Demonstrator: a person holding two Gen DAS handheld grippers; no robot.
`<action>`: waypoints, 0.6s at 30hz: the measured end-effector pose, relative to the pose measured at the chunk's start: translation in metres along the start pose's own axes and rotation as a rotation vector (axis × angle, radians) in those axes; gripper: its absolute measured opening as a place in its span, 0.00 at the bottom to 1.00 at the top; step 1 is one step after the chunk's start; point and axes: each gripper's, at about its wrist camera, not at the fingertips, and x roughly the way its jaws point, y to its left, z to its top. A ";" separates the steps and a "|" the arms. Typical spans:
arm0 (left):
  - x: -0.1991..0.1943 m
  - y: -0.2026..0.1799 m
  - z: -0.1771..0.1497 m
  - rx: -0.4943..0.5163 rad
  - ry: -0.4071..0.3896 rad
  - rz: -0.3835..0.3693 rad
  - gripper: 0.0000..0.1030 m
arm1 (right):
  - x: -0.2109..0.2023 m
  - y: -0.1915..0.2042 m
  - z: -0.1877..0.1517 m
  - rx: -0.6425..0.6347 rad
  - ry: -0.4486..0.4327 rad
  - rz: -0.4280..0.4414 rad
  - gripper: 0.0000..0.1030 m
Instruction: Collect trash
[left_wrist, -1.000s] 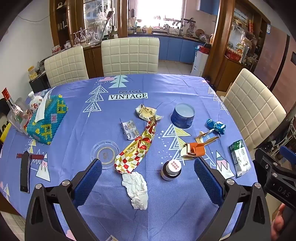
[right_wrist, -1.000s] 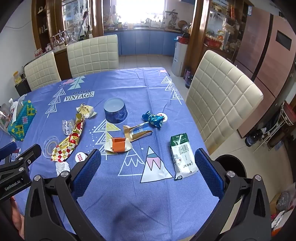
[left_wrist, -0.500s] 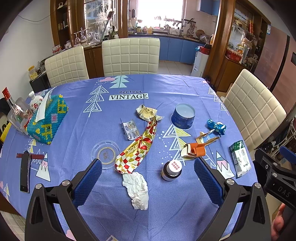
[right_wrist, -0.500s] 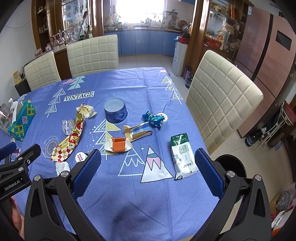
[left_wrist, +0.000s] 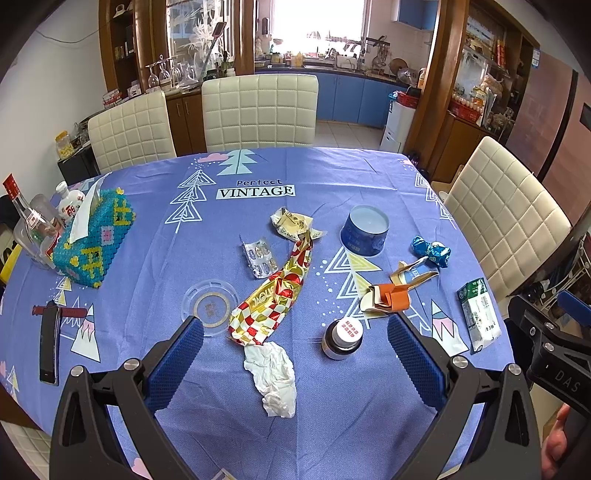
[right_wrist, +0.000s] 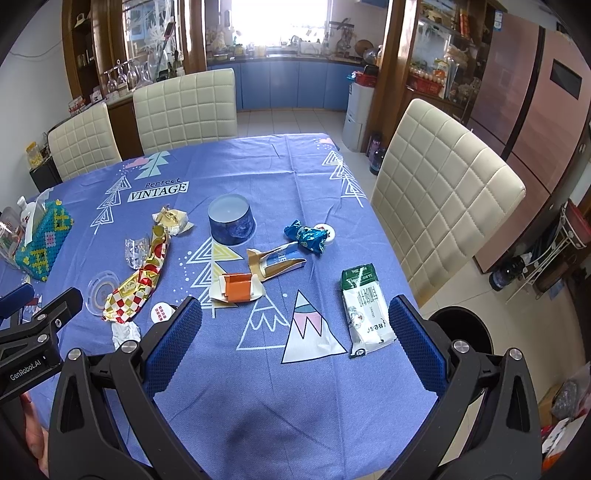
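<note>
Both the left hand-held gripper and the right hand-held gripper are held released above the surface. A crumpled tissue is seen between the left one's fingers.

Count of items on the tabletop:

- Crumpled white tissue: one.
- Red-and-gold checked foil wrapper: one.
- Cream crumpled wrapper: one.
- Blue foil wrapper: one.
- Empty blister pack: one.
- Flattened cartons: two, one orange, one tan and blue.
- Green-and-white pouch: one.
- Small white-capped jar: one.
- Blue round tub: one.
- Clear plastic lid: one.
- Beaded tissue box: one.
- Bottles at the left edge: two, one clear glass, one white.
- Black phone: one.

Cream quilted chairs: three, two at the far side and one at the right.

Black bin on the floor: one.
</note>
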 end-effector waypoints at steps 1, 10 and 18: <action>0.000 0.000 0.000 0.000 -0.001 0.000 0.94 | 0.000 0.000 0.000 0.000 0.000 0.000 0.97; 0.000 0.000 0.000 -0.002 0.001 -0.001 0.94 | 0.001 0.000 0.000 0.000 0.001 0.001 0.97; 0.000 0.001 0.000 -0.003 -0.003 0.000 0.94 | 0.001 0.001 0.000 -0.001 0.000 0.001 0.97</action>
